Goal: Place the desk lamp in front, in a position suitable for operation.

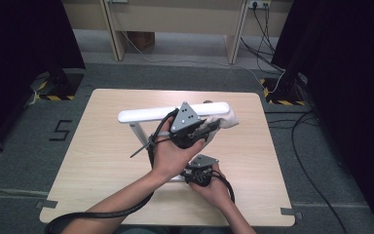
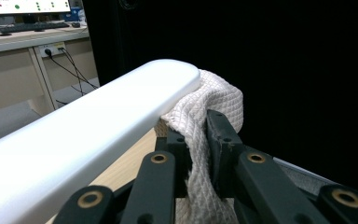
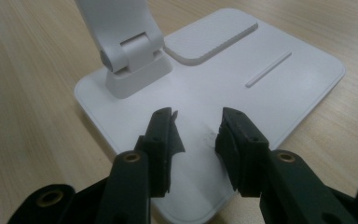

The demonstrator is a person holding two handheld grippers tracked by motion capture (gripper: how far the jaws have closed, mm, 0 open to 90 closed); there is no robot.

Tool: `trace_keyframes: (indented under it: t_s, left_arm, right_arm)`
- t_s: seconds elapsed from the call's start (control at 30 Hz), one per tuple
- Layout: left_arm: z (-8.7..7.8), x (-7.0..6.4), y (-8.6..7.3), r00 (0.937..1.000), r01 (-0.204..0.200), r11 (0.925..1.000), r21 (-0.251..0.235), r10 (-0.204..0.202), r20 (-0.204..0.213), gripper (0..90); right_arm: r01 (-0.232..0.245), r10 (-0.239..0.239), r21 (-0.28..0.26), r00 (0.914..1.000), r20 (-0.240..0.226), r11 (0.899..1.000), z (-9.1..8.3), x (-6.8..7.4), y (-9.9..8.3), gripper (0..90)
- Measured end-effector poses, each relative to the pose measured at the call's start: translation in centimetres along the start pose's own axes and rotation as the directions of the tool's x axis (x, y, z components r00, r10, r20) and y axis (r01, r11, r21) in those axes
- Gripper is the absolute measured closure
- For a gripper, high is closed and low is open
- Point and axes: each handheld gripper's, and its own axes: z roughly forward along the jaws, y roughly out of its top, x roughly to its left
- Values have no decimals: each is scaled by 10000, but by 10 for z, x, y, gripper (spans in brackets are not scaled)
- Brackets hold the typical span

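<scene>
A white waffle-weave cloth [image 2: 200, 140] is clamped by the left gripper [image 2: 196, 140] against the desk lamp's head [image 2: 88, 135], while the right gripper [image 3: 196, 135], jaws apart, is apparently pressed on the lamp's base [image 3: 279, 79].

The lamp [image 1: 141, 124] is placed in the middle of the table [image 1: 92, 161]. A cloth [image 1: 221, 121] is held against the right end of its bar [image 2: 88, 130]. Its base [image 3: 261, 79] is found nearer the person, under the bar.
</scene>
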Motion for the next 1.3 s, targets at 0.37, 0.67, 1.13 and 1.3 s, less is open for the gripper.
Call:
trace_keyframes:
  t_s: [0.37, 0.67, 1.13, 1.3]
  left_arm:
    - [-6, 2, -3, 9999, 16, 10000, -68, -17, -132, 808]
    - [-14, 5, -5, 9996, 188, 9997, -123, -191, -222, 808]
    - [-24, 10, -7, 9989, 351, 9993, -142, -355, -319, 808]
    - [-29, 13, -8, 9984, 446, 9989, -163, -452, -352, 808]
  right_arm:
    - [2, -2, 1, 10000, -2, 10000, 0, 0, 0, 650]
    - [-3, 3, 8, 10000, -7, 10000, 0, 0, 0, 650]
    - [8, -8, 5, 10000, -11, 10000, 0, 1, 0, 650]
    - [8, -8, 7, 10000, -11, 10000, 0, 1, 0, 650]
